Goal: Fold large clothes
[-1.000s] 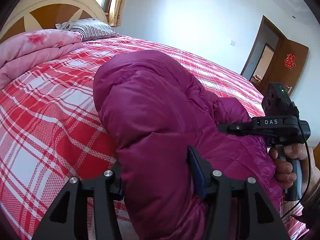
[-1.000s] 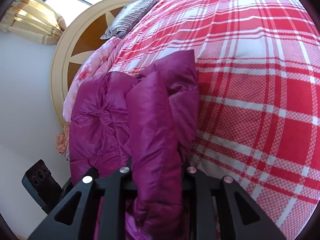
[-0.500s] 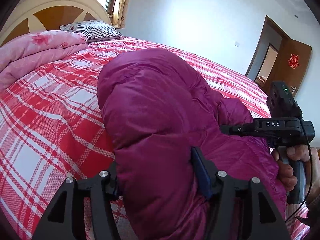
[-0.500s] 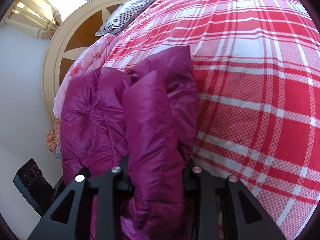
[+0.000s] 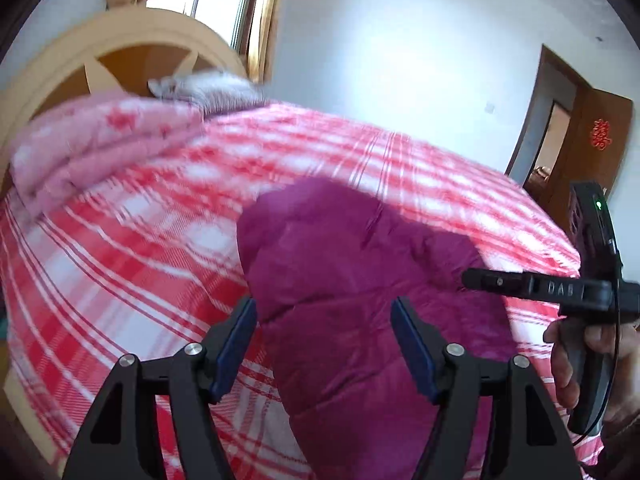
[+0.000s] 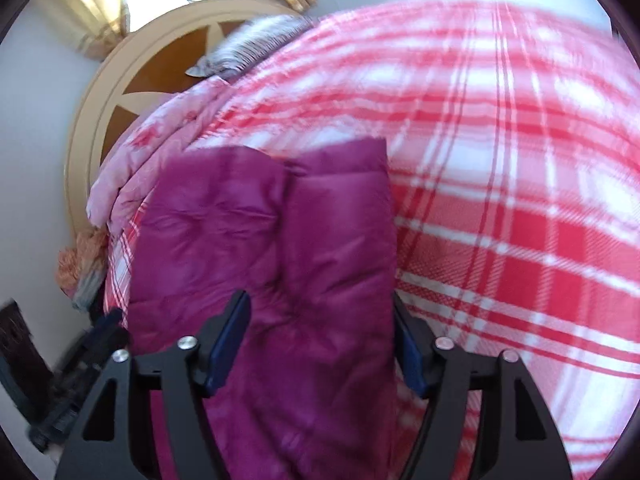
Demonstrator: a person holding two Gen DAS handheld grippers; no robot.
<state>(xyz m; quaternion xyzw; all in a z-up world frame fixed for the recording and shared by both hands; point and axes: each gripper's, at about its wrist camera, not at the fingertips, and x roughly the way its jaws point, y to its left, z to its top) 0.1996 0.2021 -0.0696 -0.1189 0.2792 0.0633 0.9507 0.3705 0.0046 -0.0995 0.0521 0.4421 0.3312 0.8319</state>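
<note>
Both grippers, left gripper [image 5: 322, 344] and right gripper [image 6: 320, 340], have just been opening, fingers apart, nothing pinched. Magenta puffy coat [image 6: 280, 260] lies folded on the plaid bed [image 6: 520, 200]. Lift straight off without snagging it.

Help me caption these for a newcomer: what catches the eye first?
A puffy magenta jacket lies folded on the red-and-white plaid bedspread, filling the centre of both views. The left gripper and right gripper have just been opening and stand open over it, pads clear of the fabric.
</note>
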